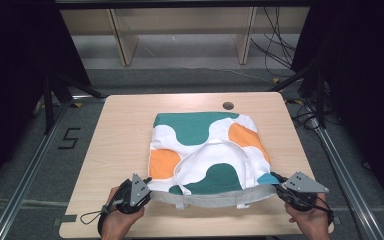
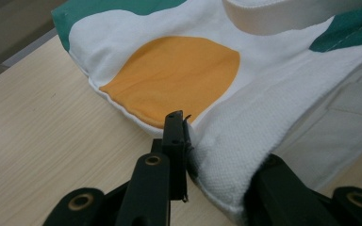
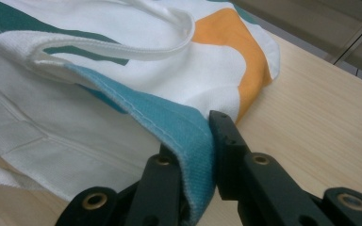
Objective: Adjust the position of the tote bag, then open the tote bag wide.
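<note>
Left tool (image 1: 149,192): in the high view, seen lowest at the frame's lower left, held by a hand; it is clamped on the near left corner of the tote bag (image 1: 207,150).
Right tool (image 1: 278,186): at the lower right of the same view, clamped on the bag's near right corner.
Bag: spread flat in the middle of the counter (image 1: 125,130), its open edge along the near side and its white handle (image 1: 215,150) lying on top.
Deciding relation: the bag's near hem is stretched left to right between the two tools, the body lying away from both toward the frame's top; neither hand is judged nearer, so the coming move is likely shared.
Left gripper view: at bottom centre, the left tool (image 2: 202,155) is closed narrow on the white hem of the bag (image 2: 179,70); the orange patch lies just beyond.
Right gripper view: at bottom centre, the right tool (image 3: 195,155) is pinched on the blue edge of the bag (image 3: 122,99).
</note>
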{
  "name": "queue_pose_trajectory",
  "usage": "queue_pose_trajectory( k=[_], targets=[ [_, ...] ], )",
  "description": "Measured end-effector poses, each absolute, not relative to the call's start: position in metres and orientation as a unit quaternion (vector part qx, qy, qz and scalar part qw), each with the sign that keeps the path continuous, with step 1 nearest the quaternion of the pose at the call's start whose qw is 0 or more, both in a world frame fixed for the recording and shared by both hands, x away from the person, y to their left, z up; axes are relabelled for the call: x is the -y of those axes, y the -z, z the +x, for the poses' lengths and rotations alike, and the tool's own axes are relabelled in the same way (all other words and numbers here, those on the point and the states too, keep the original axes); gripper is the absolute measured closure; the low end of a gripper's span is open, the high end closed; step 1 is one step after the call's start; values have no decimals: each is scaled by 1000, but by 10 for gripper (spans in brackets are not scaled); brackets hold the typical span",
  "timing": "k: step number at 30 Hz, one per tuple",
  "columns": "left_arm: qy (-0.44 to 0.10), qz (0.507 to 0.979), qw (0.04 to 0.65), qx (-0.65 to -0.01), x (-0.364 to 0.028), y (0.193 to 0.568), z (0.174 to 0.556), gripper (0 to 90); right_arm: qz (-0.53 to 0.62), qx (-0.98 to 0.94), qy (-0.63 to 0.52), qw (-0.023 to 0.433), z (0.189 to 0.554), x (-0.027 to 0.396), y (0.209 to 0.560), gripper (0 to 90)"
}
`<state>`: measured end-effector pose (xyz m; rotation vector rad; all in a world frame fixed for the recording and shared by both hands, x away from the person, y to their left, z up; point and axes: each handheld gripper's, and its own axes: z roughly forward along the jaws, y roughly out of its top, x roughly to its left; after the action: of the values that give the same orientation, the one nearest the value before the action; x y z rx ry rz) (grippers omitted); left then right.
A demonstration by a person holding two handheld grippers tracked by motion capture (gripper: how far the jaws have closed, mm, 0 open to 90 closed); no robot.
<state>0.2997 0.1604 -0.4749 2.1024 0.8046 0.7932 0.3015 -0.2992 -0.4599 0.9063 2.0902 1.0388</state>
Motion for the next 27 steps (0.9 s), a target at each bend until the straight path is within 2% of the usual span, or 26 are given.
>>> queue_pose_trajectory(
  k=[5, 10, 13, 17, 20, 27],
  targets=[
    [-310, 812, 382, -315, -160, 468, 298, 758, 333, -786, -407, 326, 301, 301, 456, 821],
    [-307, 804, 397, -318, -162, 461, 300, 759, 337, -781, -418, 319, 302, 302, 449, 829],
    [-321, 796, 406, -312, -163, 453, 300, 759, 328, -775, -428, 330, 304, 303, 442, 837],
    [-322, 783, 432, -310, -165, 439, 301, 761, 307, -775, -425, 353, 306, 302, 425, 849],
    [-344, 771, 445, -297, -165, 419, 302, 772, 297, -766, -436, 368, 307, 302, 410, 856],
    [-379, 739, 484, -277, -165, 370, 301, 792, 259, -749, -451, 411, 309, 301, 357, 875]
  ],
)
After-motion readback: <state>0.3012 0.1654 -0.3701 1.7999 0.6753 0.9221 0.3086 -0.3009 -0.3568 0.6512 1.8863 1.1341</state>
